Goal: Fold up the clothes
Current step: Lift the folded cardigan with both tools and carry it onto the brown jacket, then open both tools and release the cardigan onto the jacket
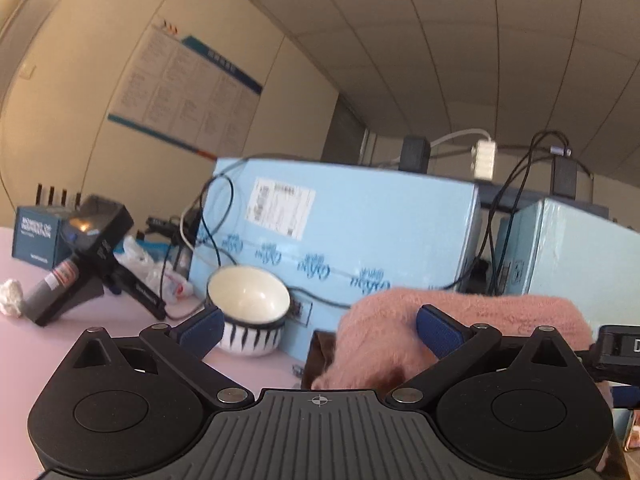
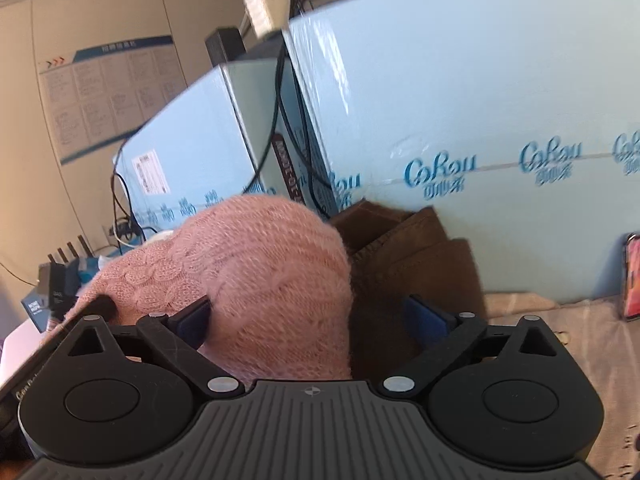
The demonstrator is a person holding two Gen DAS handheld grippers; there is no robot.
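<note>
The pink sweater (image 2: 256, 276) lies bunched atop brown clothes (image 2: 416, 248) at the bench's back edge, against the blue boxes (image 2: 480, 100). The right gripper (image 2: 316, 320), spread, straddles it and is nearer; the left gripper (image 1: 320, 328), spread too, has it off to its right.

We see a fuzzy pink cable-knit sweater (image 2: 256, 276) bunched into a rounded heap at the centre-left of the right wrist frame, and again at the lower right of the left wrist frame. A brown garment (image 2: 416, 264) lies crumpled just to its right, touching it and partly underneath.
</note>
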